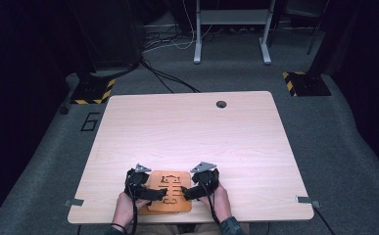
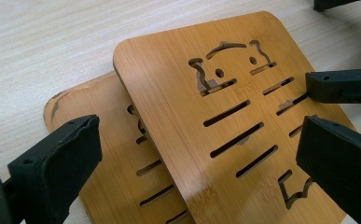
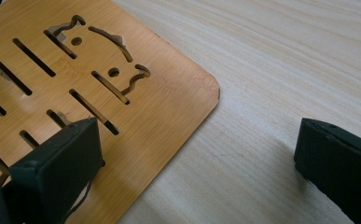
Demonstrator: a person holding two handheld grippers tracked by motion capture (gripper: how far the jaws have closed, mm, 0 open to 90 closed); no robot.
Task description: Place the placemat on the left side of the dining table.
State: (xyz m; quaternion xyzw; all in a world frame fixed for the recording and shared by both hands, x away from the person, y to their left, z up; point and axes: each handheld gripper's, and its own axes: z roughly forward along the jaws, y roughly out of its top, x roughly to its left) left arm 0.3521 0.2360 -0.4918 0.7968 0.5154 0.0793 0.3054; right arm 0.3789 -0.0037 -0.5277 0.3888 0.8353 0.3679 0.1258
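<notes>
Two bamboo boards with cut-out slots and a cat-like face lie stacked near the table's front edge (image 1: 170, 193). The top board (image 2: 183, 93) sits skewed over the lower board (image 2: 99, 116), which sticks out to its left. My left gripper (image 2: 197, 144) is open, its jaws spread wide above both boards with nothing between them. It reaches the stack from the left (image 1: 157, 194). My right gripper (image 3: 197, 140) is open too, one jaw over the top board's corner (image 3: 122, 93) and the other over bare table. It comes in from the right (image 1: 187, 192).
The light wood table (image 1: 187, 132) has a cable hole (image 1: 221, 104) at its far edge and metal clips (image 1: 73, 202) (image 1: 307, 199) at the front corners. Striped stand bases (image 1: 93, 90) (image 1: 304, 83) and a white frame (image 1: 231, 29) stand on the floor beyond.
</notes>
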